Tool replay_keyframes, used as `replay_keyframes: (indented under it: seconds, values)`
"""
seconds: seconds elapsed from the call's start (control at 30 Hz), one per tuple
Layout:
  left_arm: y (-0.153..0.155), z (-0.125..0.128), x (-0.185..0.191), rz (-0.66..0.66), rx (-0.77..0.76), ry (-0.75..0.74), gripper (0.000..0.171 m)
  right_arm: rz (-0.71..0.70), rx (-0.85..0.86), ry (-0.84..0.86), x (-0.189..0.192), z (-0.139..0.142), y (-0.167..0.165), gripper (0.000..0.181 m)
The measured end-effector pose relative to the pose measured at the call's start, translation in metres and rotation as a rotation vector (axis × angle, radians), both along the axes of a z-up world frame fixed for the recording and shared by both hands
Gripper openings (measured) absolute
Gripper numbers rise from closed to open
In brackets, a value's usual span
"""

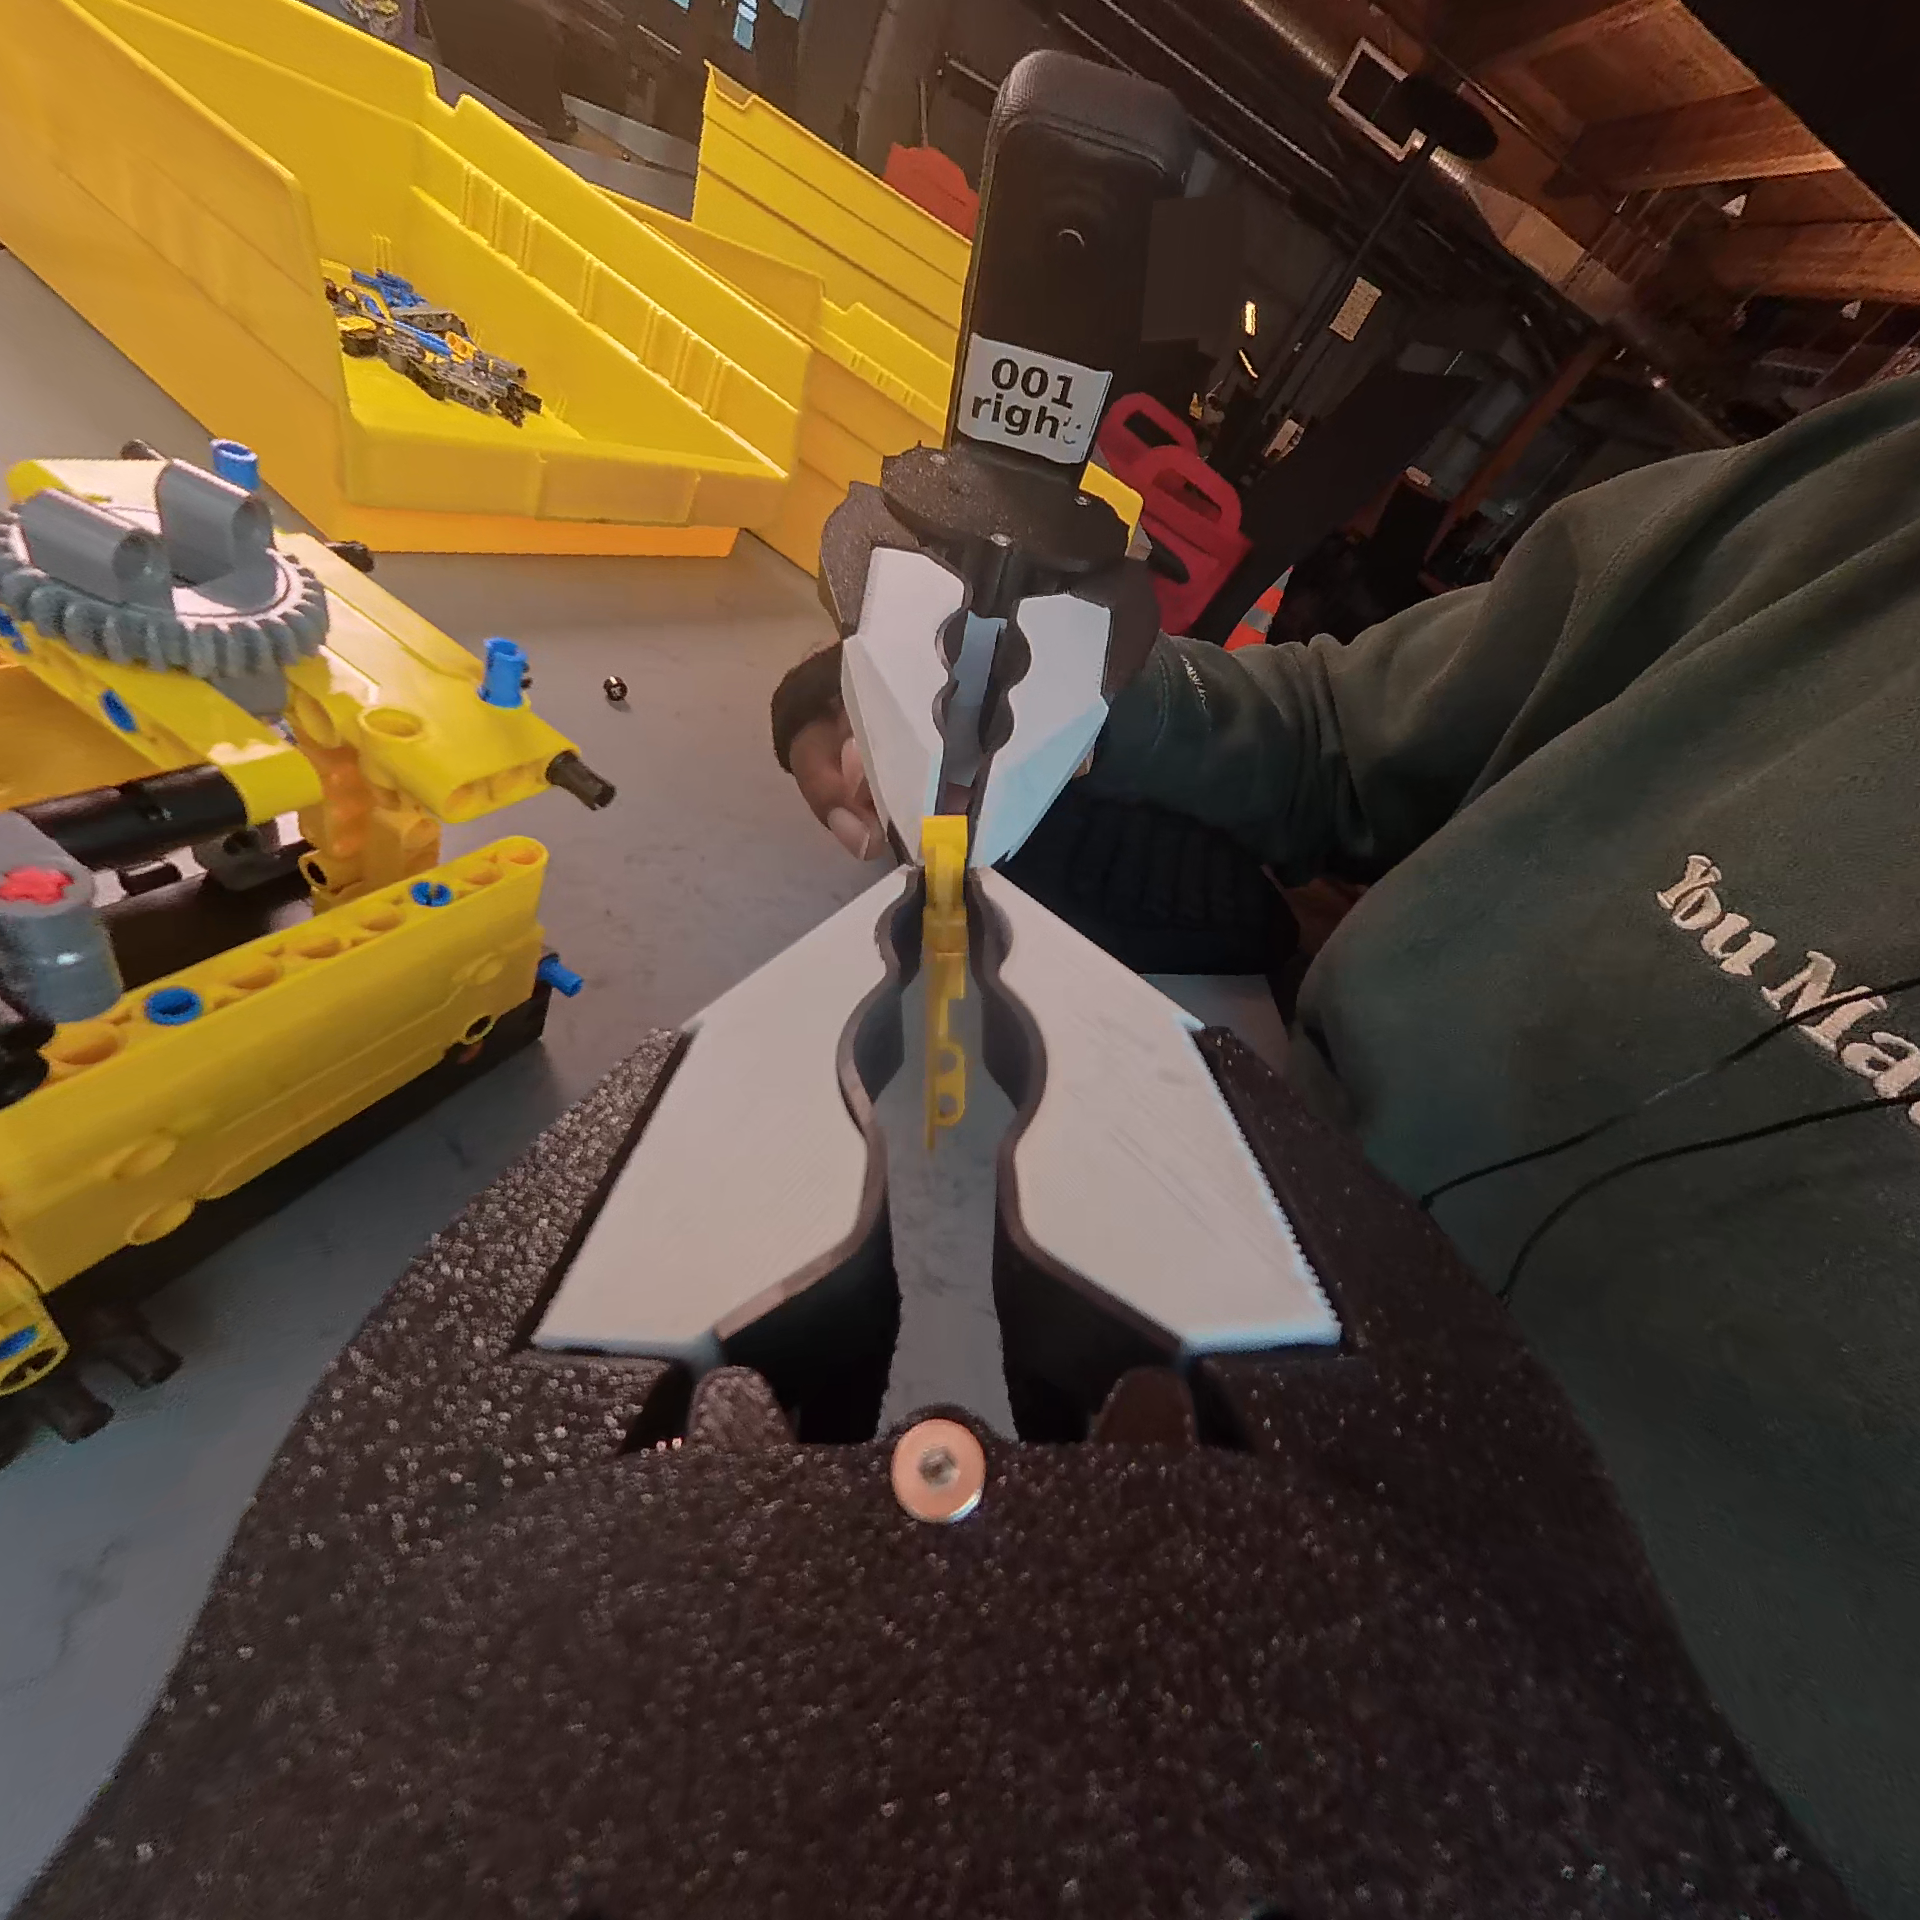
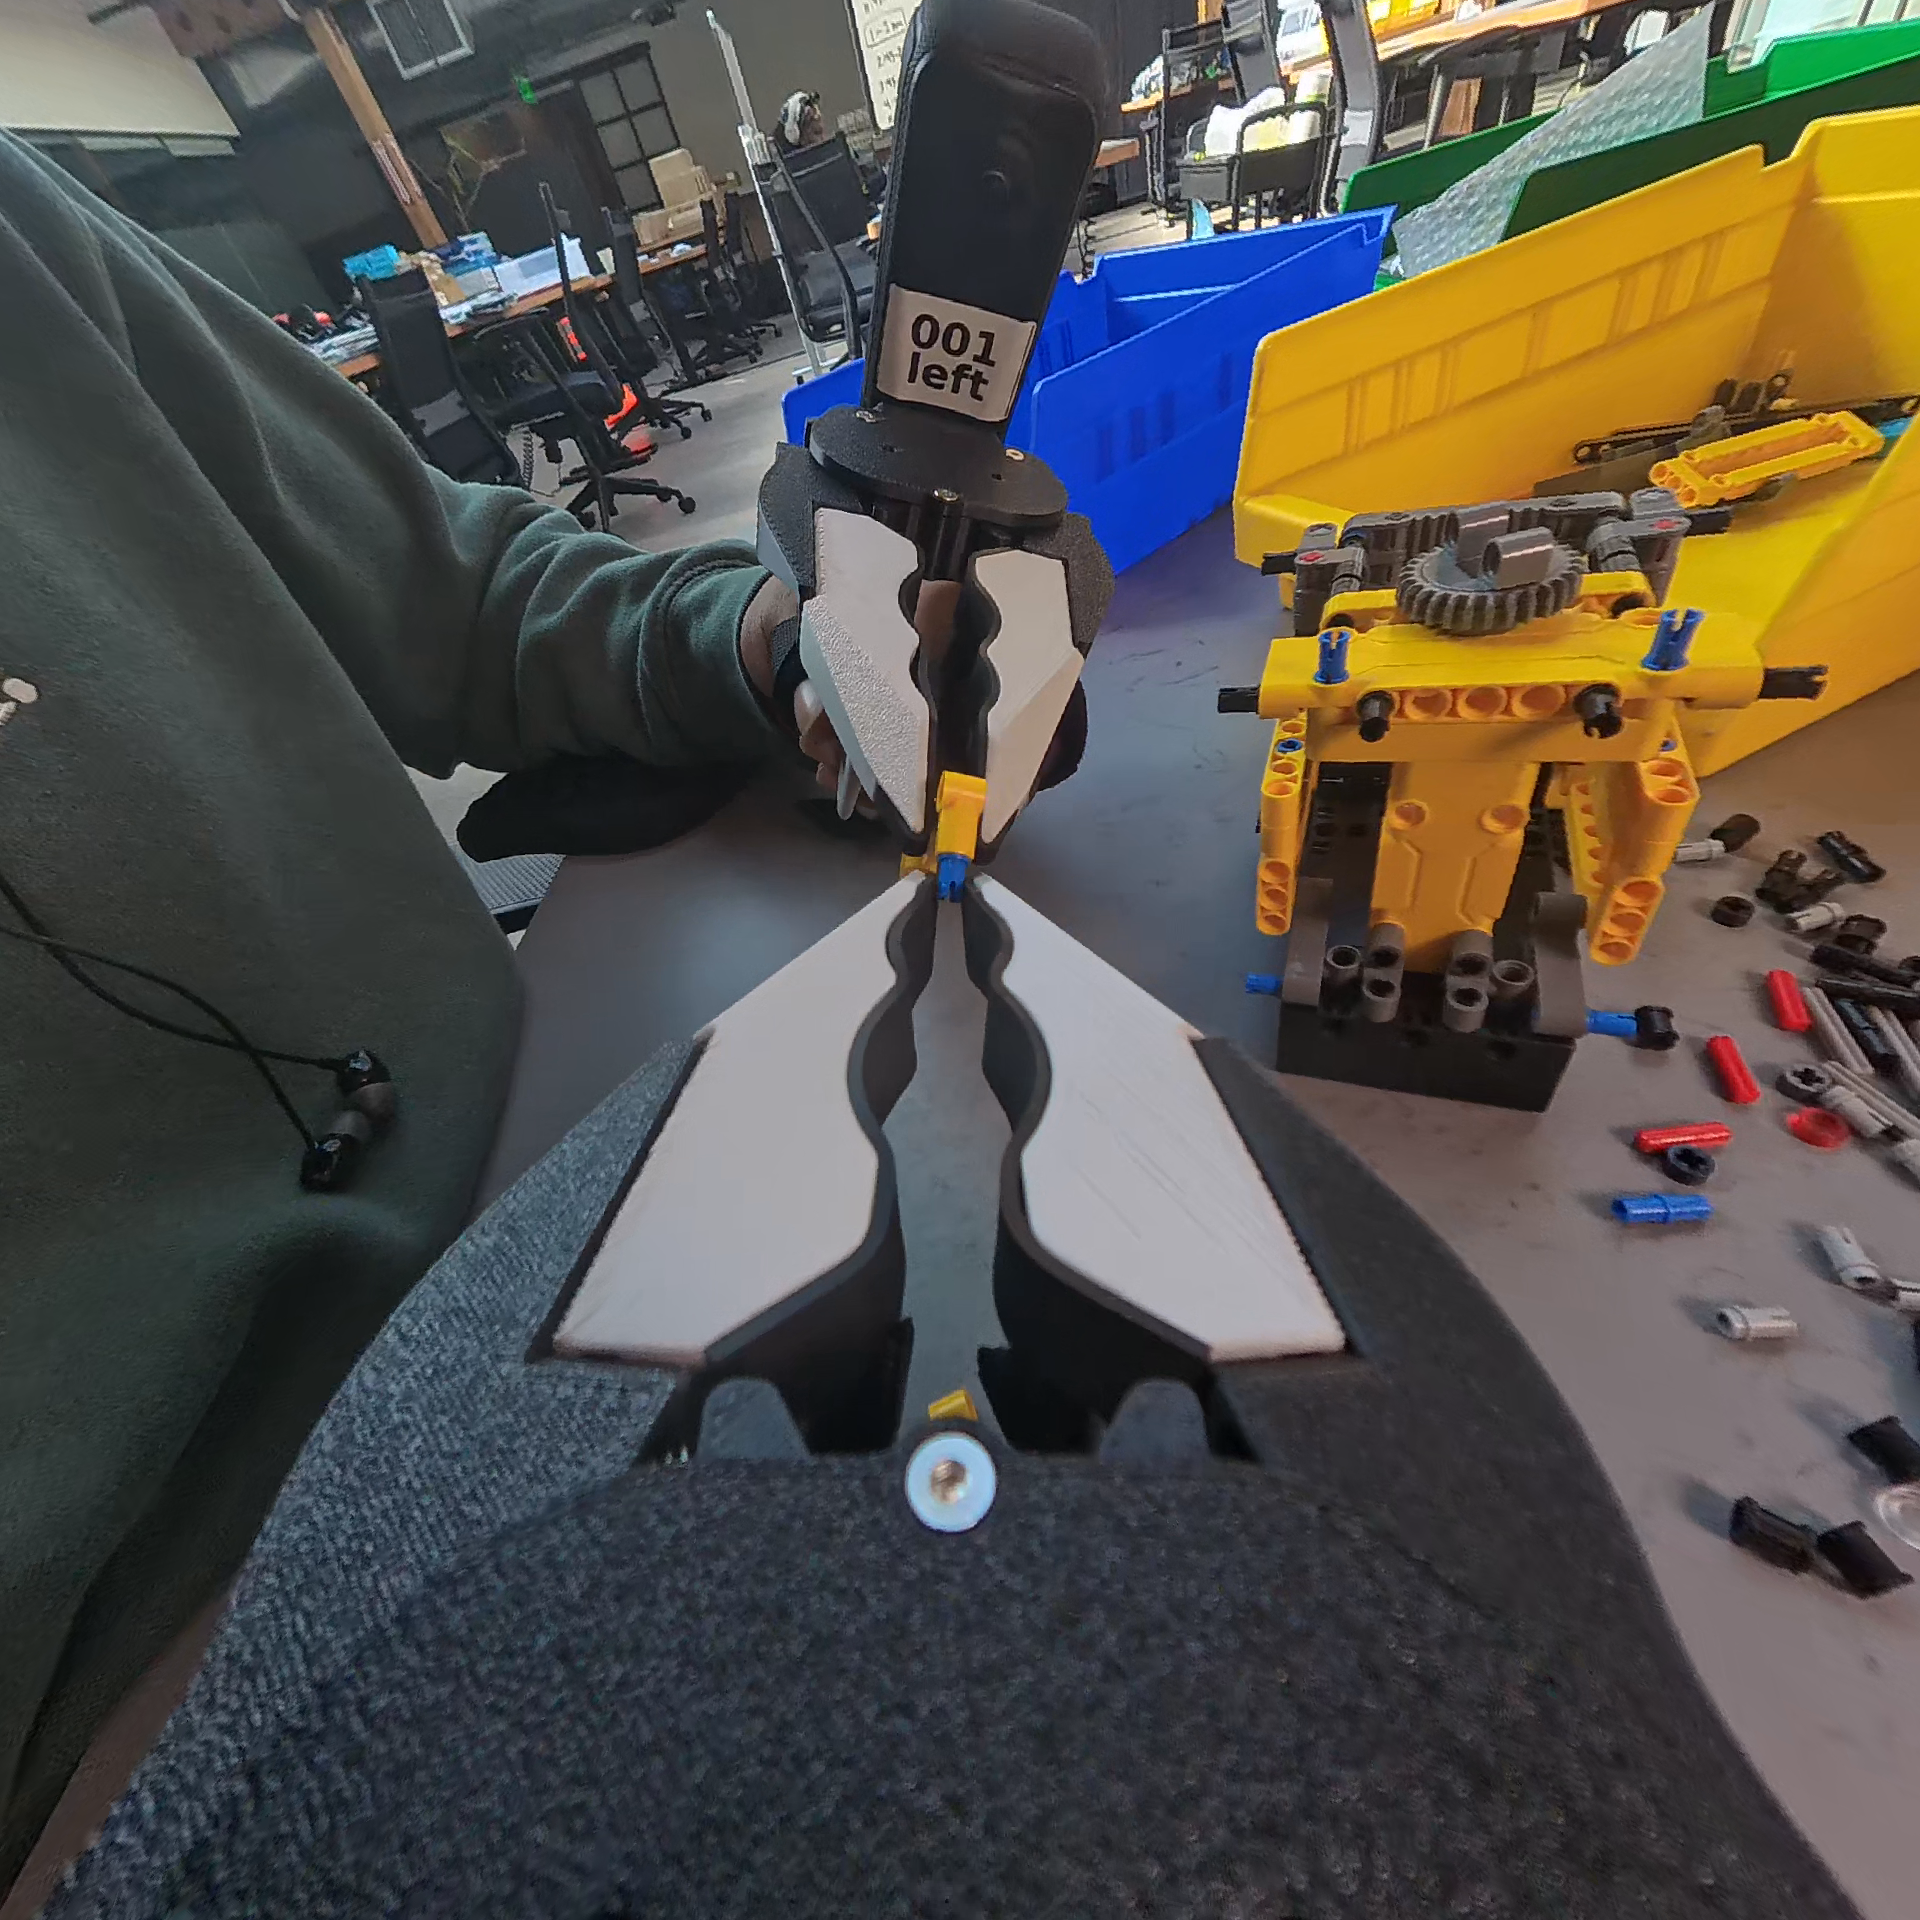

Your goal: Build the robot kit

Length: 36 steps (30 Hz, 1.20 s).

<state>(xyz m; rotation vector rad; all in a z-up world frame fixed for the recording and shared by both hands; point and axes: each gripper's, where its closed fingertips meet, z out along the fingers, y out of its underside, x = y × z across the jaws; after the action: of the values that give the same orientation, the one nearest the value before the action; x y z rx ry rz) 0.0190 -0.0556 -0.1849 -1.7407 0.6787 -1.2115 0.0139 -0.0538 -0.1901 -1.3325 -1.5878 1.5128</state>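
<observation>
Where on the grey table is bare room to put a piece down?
Bare grey table lies between the yellow brick model, the yellow plastic bins and the grippers' fingers. It is crowded right of the model, among scattered small loose pins.

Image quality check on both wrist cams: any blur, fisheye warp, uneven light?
Left wrist view: strong fisheye bend on the yellow bins, dim warm background, yellow beam in the left gripper sharp. Right wrist view: brighter daylight, bent edges, small blue pin at the right gripper tips sharp.
</observation>
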Motion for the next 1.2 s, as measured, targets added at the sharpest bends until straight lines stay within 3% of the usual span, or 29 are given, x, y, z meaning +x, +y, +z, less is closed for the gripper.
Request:
replay_keyframes:
  seconds: [0.77, 1.03, 1.2]
  values:
    - [0.001, 0.000, -0.001, 0.001, -0.013, -0.006, 0.007, -0.016, 0.031, 0.008, -0.001, 0.000, 0.003, 0.003]
    - [0.007, -0.006, -0.012, 0.032, -0.046, 0.023, 0.009, -0.047, -0.060, -0.087, 0.000, -0.010, 0.013, 0.003]
    - [0.016, 0.004, -0.034, 0.112, -0.023, 0.005, 0.010, -0.081, -0.095, -0.223, 0.005, -0.028, 0.024, 0.003]
